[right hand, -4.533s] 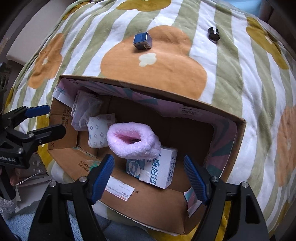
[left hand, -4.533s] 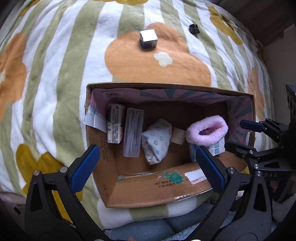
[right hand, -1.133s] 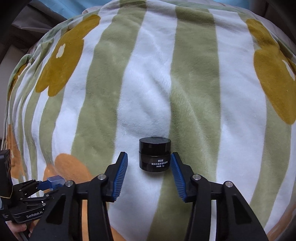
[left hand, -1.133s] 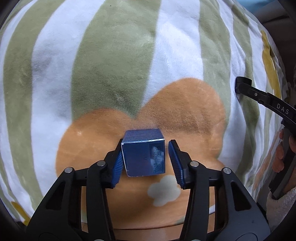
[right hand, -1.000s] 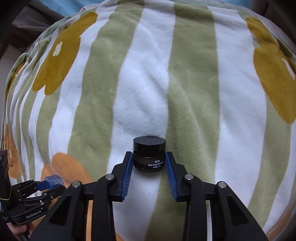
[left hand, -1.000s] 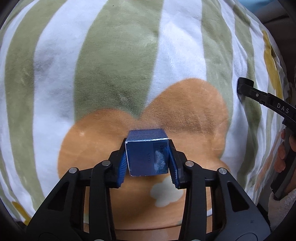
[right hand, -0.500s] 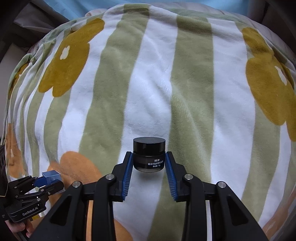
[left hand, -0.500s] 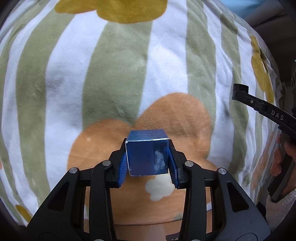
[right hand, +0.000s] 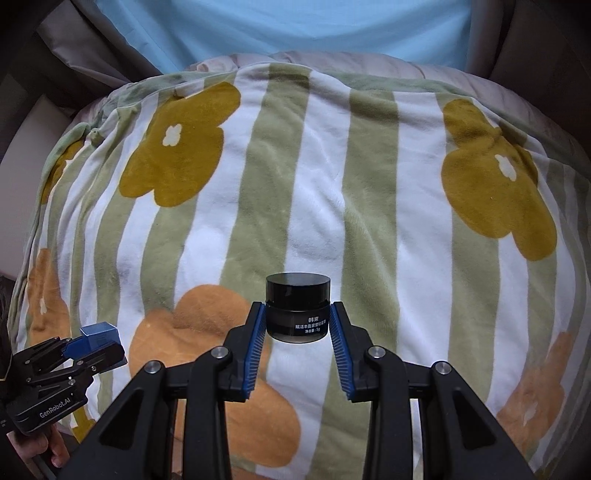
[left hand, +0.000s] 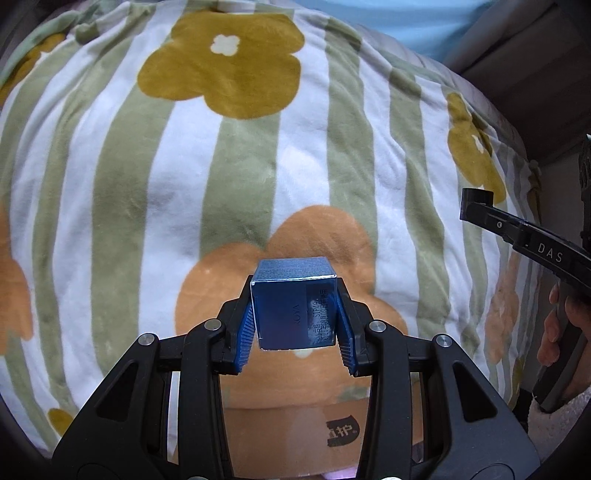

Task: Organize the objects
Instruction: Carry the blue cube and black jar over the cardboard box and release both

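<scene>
In the left wrist view, the left gripper (left hand: 294, 325) fills the foreground, its jaws pinching a small blue box (left hand: 293, 302) by two opposite sides. The blue ribbed pads (left hand: 244, 341) press flat against the box, which sits upright and level, clear of the bedding, with pale print running down its near face. Just below it, at the bottom edge, lies a strip of brown cardboard (left hand: 295, 424) bearing a dark printed mark. Off to the right, a hand (left hand: 561, 328) grips the handle of the other tool.

In the right wrist view, the right gripper (right hand: 297, 325) has its jaws closed on a black jar (right hand: 297, 308), pads touching its lower body while the lid stands above them. The jar is upright, with white characters on its front, and held above the bed. At lower left the left gripper appears again carrying the blue box.

Beyond both tools spreads a fleece blanket (right hand: 295, 192) in green and white stripes with orange and mustard flowers, and behind it a light blue sheet (right hand: 280, 29).
</scene>
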Available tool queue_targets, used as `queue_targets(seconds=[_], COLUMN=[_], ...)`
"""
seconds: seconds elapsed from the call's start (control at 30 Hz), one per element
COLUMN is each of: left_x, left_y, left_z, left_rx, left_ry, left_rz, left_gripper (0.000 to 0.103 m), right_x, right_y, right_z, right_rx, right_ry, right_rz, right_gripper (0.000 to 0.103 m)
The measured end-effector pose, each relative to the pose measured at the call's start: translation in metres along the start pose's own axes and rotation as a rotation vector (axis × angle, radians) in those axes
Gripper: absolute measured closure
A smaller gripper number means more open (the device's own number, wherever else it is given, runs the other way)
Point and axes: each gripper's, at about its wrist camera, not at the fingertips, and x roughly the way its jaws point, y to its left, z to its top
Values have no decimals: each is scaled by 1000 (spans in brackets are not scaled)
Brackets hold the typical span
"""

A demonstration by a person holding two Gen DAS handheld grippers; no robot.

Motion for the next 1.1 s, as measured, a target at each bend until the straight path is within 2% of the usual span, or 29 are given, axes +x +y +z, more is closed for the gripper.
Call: queue_targets(seconds=[0.13,0.33,0.37,0.53,0.87,1.1], left_x=[-27,-63,-67,-84,-94,-79], left_y=[3,2,2,8,17,29], left_z=[-14,-43,-48,-76,-143,-190], left_rx=[-2,29,174,187,212,241], left_ry=[-21,-54,-8,-24,-6,41], left_rz=[-31,-39,-107,-113,-112,-84], left_gripper=[69,69,69,69,69,69], right_x=[-29,-69,-74,-94,-109,-95], right_y=[13,27,29,37,55,63], right_z=[-21,-61,-68,-103,-173,-222], right_rx=[-10,4,6,44,39,38], right_ry=[-25,-55,-58,-55,-34,20], right_rz=[-10,8,9,49,78,71], right_gripper=[71,71,71,71,71,71])
